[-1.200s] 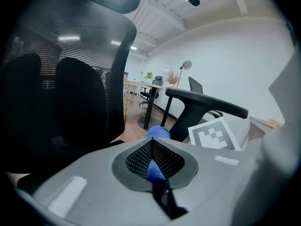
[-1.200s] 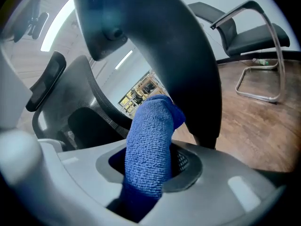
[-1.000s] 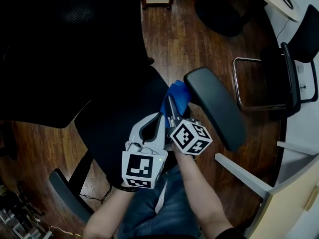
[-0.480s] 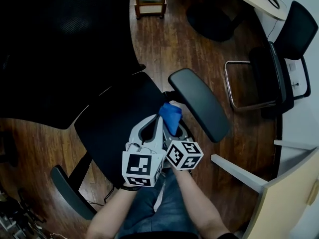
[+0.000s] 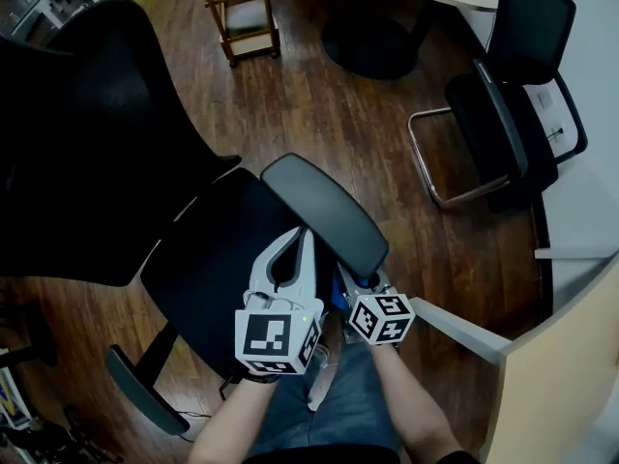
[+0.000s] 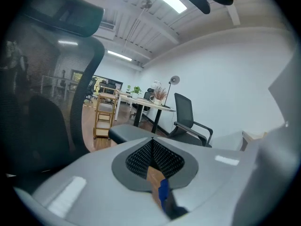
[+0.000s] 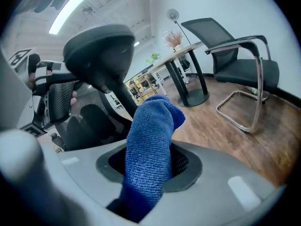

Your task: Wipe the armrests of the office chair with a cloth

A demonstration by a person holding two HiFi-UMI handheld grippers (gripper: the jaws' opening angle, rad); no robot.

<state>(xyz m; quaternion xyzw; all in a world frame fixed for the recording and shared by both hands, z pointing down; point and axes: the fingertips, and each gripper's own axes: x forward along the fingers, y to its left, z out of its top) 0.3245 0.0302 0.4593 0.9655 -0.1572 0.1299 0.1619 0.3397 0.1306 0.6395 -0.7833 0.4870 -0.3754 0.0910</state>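
The right claw (image 7: 153, 147) pinches the fuzzy blue cloth (image 7: 151, 121) near the black padded armrest (image 5: 324, 211). The left claw (image 6: 151, 147) is pressed together, empty. Next, probably: rub the pad.

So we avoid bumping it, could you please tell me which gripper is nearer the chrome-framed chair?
Right. The right gripper, shut on the blue cloth, sits under the armrest, toward the chrome-framed chair; the left gripper lies farther off, over the office chair seat.
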